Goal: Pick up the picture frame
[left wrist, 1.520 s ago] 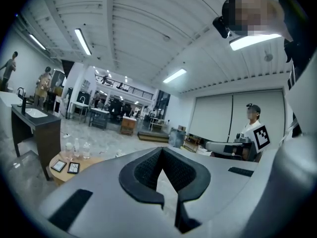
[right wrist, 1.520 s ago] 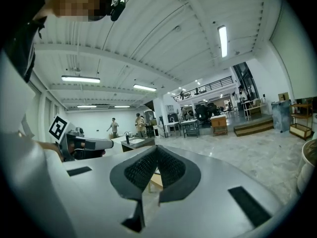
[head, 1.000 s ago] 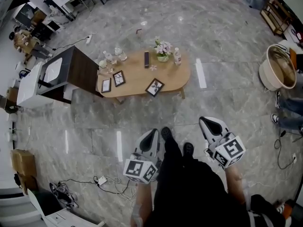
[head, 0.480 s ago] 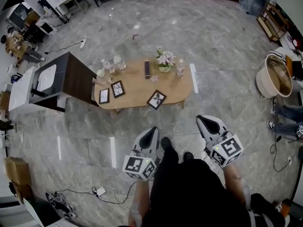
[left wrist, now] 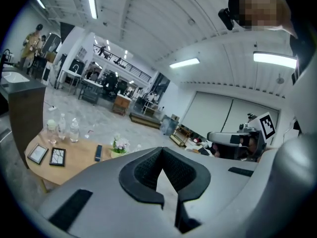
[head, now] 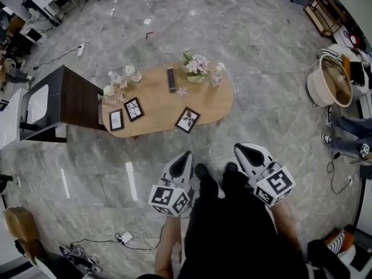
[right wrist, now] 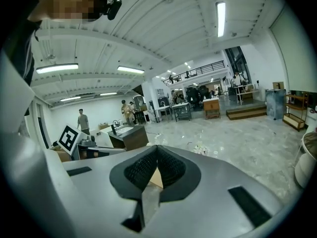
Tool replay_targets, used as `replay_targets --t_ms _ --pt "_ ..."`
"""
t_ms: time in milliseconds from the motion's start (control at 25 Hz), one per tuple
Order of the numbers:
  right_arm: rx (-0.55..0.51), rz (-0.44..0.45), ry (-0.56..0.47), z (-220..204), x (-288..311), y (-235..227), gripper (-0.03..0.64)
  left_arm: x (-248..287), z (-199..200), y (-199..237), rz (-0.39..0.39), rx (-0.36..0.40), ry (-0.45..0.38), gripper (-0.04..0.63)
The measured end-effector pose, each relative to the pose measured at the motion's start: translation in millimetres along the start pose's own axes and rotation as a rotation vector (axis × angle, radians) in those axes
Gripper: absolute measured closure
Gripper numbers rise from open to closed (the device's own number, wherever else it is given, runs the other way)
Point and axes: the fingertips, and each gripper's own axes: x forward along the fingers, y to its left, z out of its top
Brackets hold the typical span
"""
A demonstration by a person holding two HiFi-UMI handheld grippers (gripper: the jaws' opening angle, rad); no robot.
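Three black picture frames lie on the oval wooden table (head: 203, 103): one (head: 188, 120) near its front edge, two (head: 133, 108) (head: 116, 120) at its left end. The same left pair (left wrist: 56, 156) (left wrist: 38, 153) shows in the left gripper view. My left gripper (head: 186, 156) and right gripper (head: 242, 149) hang over the floor short of the table, either side of the person's feet. Both point toward the table, and each is shut with nothing between its jaws (left wrist: 161, 150) (right wrist: 157, 148).
Flowers (head: 196, 67), a dark remote (head: 171, 79) and bottles (head: 216, 74) stand on the table's far half. A dark cabinet with a white sink (head: 58, 100) adjoins its left end. A big beige tub (head: 328, 80) sits right; cables (head: 125, 237) lie on the floor.
The table has slid down and left in the head view as the person walked closer to it. Both grippers stayed shut in front of the body.
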Motion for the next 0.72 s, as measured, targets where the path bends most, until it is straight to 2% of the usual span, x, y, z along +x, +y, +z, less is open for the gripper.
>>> replay_targets --t_ms 280,400,480,720 --pt "0.027 0.013 0.062 -8 32 -22 0.604 37 -25 25 -0.023 -0.163 0.072 0.583" --pt "0.027 0.041 0.089 -11 51 -40 0.604 56 -32 37 -0.014 -0.264 0.070 0.583" --pt "0.030 0.071 0.110 -14 66 -56 0.604 71 -35 45 0.006 -0.331 0.061 0.583" --pt "-0.007 0.188 0.177 -17 116 -103 0.604 121 -46 75 0.110 -0.462 0.039 0.583"
